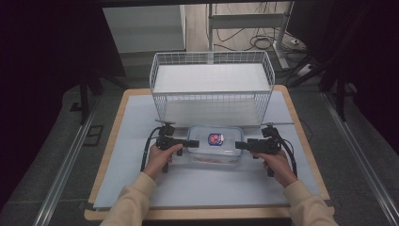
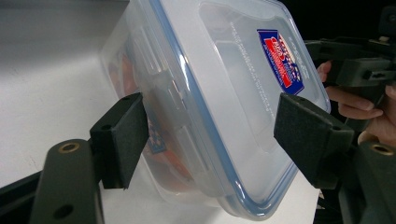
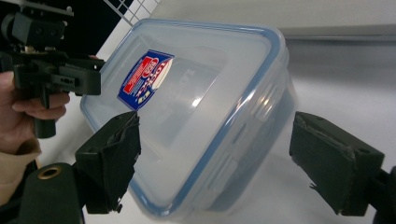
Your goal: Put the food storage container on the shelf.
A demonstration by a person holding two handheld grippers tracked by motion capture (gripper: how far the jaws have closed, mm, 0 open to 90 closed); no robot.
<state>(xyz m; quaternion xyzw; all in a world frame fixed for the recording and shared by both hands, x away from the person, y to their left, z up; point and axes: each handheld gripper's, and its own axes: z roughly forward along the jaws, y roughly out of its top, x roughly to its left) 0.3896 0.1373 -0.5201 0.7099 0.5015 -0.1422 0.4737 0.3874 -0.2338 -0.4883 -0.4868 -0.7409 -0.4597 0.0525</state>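
Flanking clear lidded container [image 1: 215, 146], left gripper [image 1: 194, 142] and right gripper [image 1: 239, 145] both gaping, nothing clamped (lid latched); lift not begun, wire basket [image 1: 211, 61] far.

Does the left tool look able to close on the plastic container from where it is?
Probably yes. The left tool is open, its jaws straddling the near end of the clear lidded container, with nothing between them. The right tool sits at the opposite end, out of its way.
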